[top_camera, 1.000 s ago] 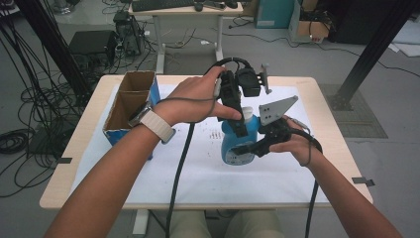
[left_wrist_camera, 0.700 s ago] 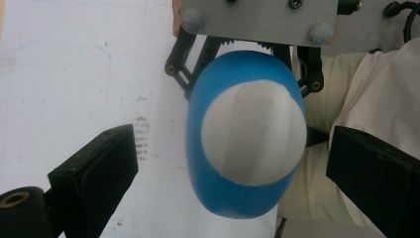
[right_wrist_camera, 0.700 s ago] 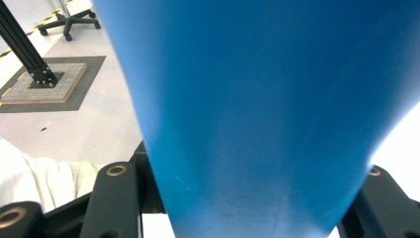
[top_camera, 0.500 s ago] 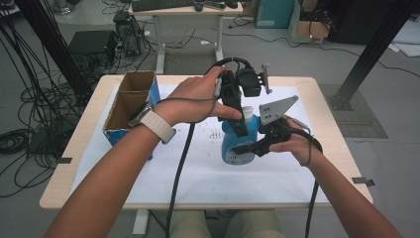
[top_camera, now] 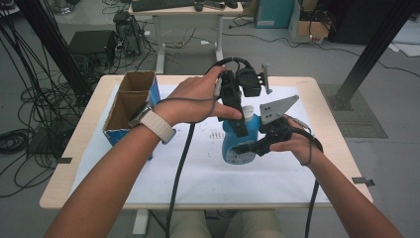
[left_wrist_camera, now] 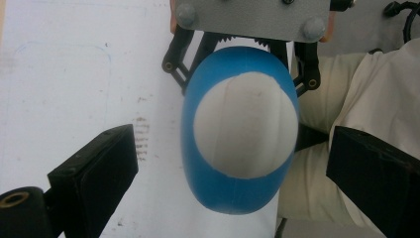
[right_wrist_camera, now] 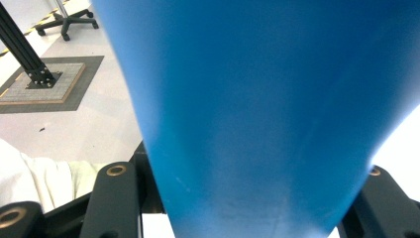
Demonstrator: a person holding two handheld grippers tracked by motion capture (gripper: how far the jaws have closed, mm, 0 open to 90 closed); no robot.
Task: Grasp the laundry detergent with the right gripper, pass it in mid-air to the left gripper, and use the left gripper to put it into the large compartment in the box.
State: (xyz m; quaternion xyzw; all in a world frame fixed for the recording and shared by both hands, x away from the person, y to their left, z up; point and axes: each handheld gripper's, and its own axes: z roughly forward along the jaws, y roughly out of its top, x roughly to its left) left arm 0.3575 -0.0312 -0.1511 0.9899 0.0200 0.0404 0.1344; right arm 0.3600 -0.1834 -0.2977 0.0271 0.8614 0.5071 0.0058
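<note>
the blue bottle [top_camera: 238, 144] stands upright on the white sheet [top_camera: 198, 168] near table centre, clamped at its body by the right gripper [top_camera: 246, 147] from about 3 o'clock. the left gripper [top_camera: 238, 124] hangs above the white cap [left_wrist_camera: 245, 124] with jaws wide apart (not touching it) — so the bottle looks secured, while the cap seems yet to be gripped and worked. count: one bottle, one cap, two grippers, one cardboard box [top_camera: 130, 106] at 9 o'clock.

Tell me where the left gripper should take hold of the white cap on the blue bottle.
Grip the white cap across its round sides, coming straight down from above. The blue bottle stands upright, clamped by the right gripper, and the left gripper already hangs open astride the cap.
</note>
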